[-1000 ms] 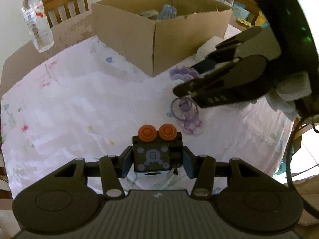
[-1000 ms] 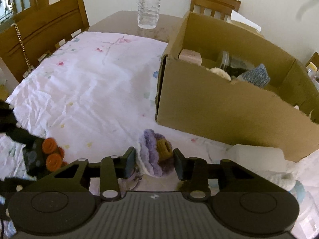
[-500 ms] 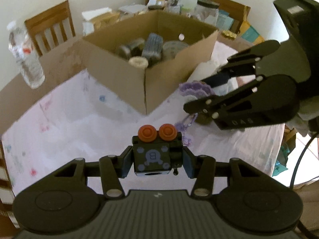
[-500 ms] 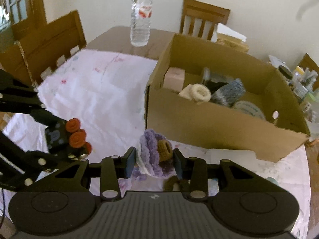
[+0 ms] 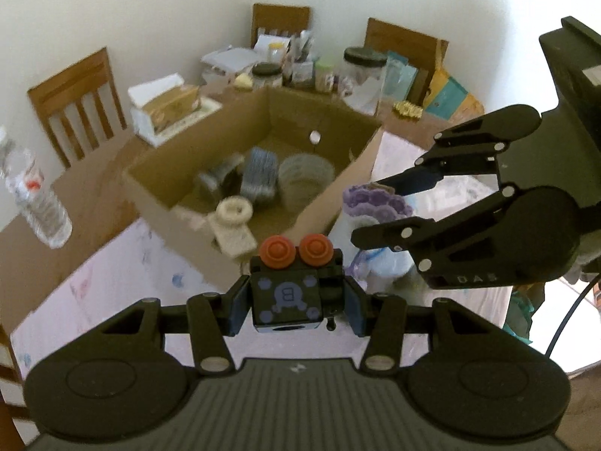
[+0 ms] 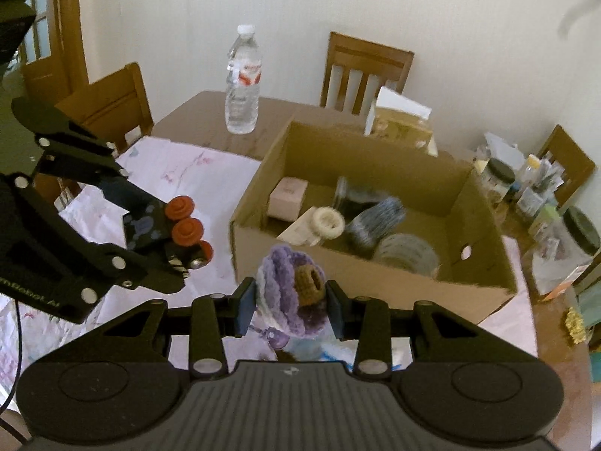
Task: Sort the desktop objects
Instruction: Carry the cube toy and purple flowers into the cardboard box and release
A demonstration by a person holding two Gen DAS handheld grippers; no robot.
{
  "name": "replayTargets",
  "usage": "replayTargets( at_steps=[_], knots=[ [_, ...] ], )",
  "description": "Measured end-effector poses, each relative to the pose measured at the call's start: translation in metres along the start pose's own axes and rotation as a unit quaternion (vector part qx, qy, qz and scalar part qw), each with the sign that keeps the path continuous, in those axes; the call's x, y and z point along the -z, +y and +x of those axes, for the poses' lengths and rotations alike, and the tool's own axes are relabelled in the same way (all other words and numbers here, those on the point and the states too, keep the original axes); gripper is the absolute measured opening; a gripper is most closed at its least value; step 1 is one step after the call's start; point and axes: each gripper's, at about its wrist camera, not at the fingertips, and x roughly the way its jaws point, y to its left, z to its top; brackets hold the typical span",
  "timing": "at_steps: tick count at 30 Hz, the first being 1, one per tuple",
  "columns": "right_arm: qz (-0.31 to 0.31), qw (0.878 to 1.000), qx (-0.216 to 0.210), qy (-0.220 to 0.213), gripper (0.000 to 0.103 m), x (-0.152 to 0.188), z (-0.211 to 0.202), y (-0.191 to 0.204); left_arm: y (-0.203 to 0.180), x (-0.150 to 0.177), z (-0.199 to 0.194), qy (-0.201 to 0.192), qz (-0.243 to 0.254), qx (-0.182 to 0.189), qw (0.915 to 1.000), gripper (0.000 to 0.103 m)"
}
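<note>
My left gripper point(image 5: 296, 300) is shut on a black toy block with two orange knobs point(image 5: 289, 293) and holds it in the air near the corner of the open cardboard box point(image 5: 169, 195). The block also shows in the right wrist view point(image 6: 165, 225). My right gripper point(image 6: 289, 304) is shut on a purple crocheted flower point(image 6: 289, 297) and holds it above the table before the box's near wall point(image 6: 375, 285). The flower shows in the left wrist view point(image 5: 375, 199). The box holds several items, among them a cream ring point(image 6: 328, 221) and a grey knitted piece point(image 6: 372, 221).
A water bottle point(image 6: 242, 82) stands on the brown table point(image 6: 188, 112) behind the white cloth point(image 6: 180, 173). Jars and clutter point(image 6: 537, 195) crowd the table's far right. A white tissue box point(image 5: 165, 109) stands behind the cardboard box. Wooden chairs surround the table.
Both grippers have risen with their loads and moved toward the box. The views now look down into the box from higher up.
</note>
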Motion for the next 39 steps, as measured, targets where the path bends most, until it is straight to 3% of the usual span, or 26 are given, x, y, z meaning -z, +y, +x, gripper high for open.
replayTargets(
  at_steps=[7,14,31,33,35,39],
  knots=[
    [0.023,0.999,0.022,-0.022,0.044,-0.018,-0.011,-0.032,-0.015,-0.043,0.003,-0.038,0.036,-0.005,0.9986,0.050],
    [0.035,0.998,0.039,-0.036,0.044,-0.037,-0.015,-0.066,-0.014,-0.075,0.014,-0.045,0.049,-0.021,0.9976,0.050],
    [0.049,0.997,0.053,-0.037,0.044,-0.062,0.012,-0.119,0.008,-0.098,0.062,-0.021,0.029,-0.034,0.9988,0.051],
    [0.049,0.997,0.051,-0.035,0.044,-0.064,0.017,-0.122,0.010,-0.100,0.068,-0.019,0.027,-0.034,0.9989,0.058],
    [0.051,0.997,0.051,-0.033,0.044,-0.066,0.024,-0.127,0.012,-0.101,0.071,-0.019,0.026,-0.031,0.9990,0.082],
    [0.058,0.997,0.048,-0.027,0.044,-0.071,0.038,-0.136,0.015,-0.101,0.075,-0.016,0.028,-0.025,0.9992,0.084]
  ],
)
